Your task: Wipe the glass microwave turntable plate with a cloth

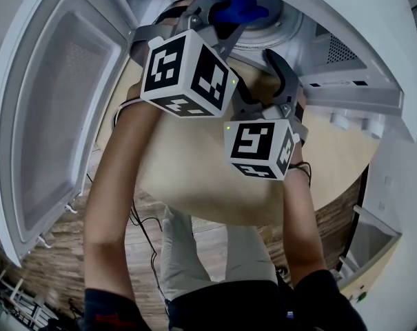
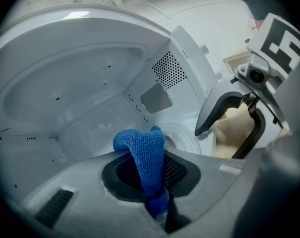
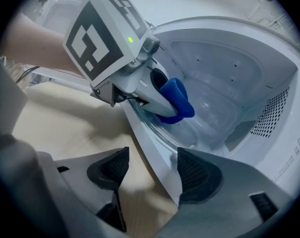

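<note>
The glass turntable plate point(image 1: 265, 38) point(image 2: 183, 136) point(image 3: 190, 132) lies on the floor of an open white microwave. My left gripper point(image 1: 230, 14) point(image 2: 154, 182) point(image 3: 162, 104) reaches into the cavity, shut on a blue cloth point(image 1: 241, 4) point(image 2: 146, 155) point(image 3: 177, 101) that bulges out over its jaws just above the plate. Whether the cloth touches the glass I cannot tell. My right gripper point(image 1: 285, 87) point(image 2: 218, 143) point(image 3: 150, 166) stands open at the microwave's front sill point(image 3: 149, 143), which runs between its jaws; they hold nothing.
The microwave door point(image 1: 49, 116) hangs open at the left. The oven sits on a round pale wooden table point(image 1: 194, 185). A vent grille point(image 2: 169, 71) and a grey cover panel point(image 2: 155, 97) mark the cavity's right wall. Cables trail on the wood floor point(image 1: 136, 229).
</note>
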### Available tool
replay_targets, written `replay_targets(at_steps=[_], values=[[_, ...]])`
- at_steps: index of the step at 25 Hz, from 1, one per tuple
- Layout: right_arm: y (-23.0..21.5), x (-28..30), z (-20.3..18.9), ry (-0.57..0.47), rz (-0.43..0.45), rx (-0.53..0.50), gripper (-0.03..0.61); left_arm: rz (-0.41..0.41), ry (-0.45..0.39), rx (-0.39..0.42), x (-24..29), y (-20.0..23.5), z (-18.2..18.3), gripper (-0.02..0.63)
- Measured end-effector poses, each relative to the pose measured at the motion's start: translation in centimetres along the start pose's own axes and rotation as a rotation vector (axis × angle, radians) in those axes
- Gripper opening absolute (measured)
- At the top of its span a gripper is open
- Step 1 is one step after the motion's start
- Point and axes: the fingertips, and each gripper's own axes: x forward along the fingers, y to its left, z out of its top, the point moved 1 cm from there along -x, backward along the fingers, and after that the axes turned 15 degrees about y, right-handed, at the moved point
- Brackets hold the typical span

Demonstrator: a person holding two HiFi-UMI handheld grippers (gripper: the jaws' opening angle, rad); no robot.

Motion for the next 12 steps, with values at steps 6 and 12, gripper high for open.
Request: replay_targets(at_steps=[6, 12], values=[[0.0, 0.0, 0.0, -0.002, -0.001, 0.000, 0.270, -0.034, -0.026, 0.021, 0.1, -1.4, 1.4, 0.054], [-0.1, 0.1, -0.1, 0.003, -0.006, 0.000, 0.270, -0.089, -0.057, 0.073, -0.1, -3.5, 2.9, 0.054]])
